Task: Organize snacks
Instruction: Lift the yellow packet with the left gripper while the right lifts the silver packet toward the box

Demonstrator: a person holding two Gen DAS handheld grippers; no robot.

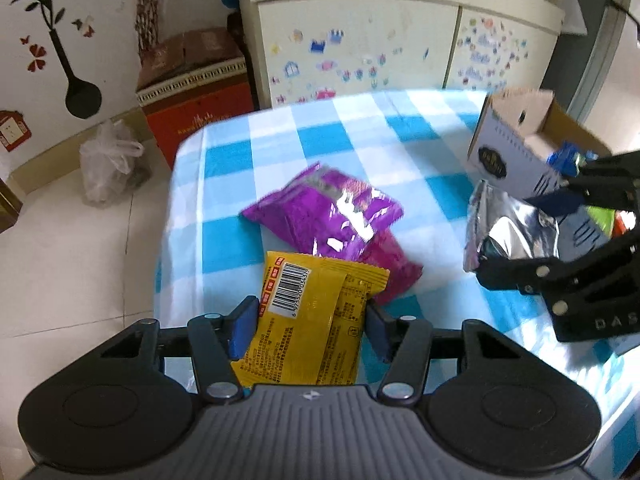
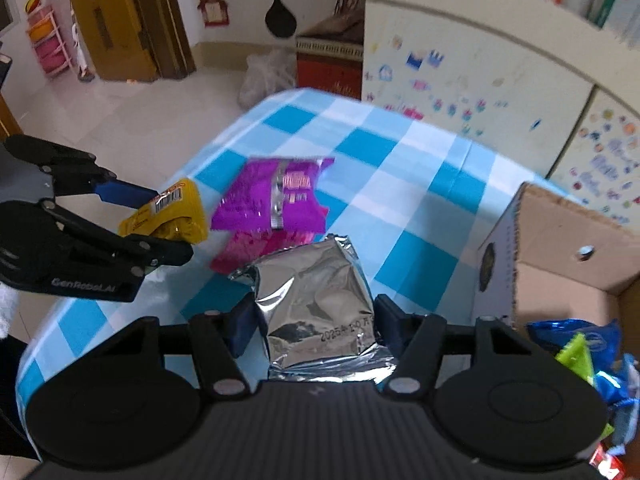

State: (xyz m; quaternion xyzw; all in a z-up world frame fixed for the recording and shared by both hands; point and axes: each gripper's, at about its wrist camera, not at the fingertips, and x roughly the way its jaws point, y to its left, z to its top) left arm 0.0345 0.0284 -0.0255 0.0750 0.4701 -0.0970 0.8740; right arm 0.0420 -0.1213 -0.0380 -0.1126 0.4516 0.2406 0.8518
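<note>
My left gripper [image 1: 310, 326] is shut on a yellow snack packet [image 1: 316, 312] with a barcode, held above the blue-and-white checked table [image 1: 360, 136]. In the right wrist view that packet [image 2: 172, 212] hangs in the left gripper [image 2: 160, 228] at the left. My right gripper [image 2: 316, 330] is shut on a silver foil packet [image 2: 316, 292]; the left wrist view has the packet [image 1: 508, 232] and the right gripper [image 1: 532, 236] at the right. Two purple packets [image 1: 332, 216] [image 2: 276, 200] lie overlapping on the table between them. An open cardboard box [image 2: 560, 264] [image 1: 516, 140] at the right holds several snacks.
A cream cabinet with stickers [image 1: 360, 52] stands behind the table. On the floor to the left are a red box [image 1: 196, 112] and a plastic bag [image 1: 110, 160]. The table's rounded left edge [image 1: 168, 208] drops to a tiled floor.
</note>
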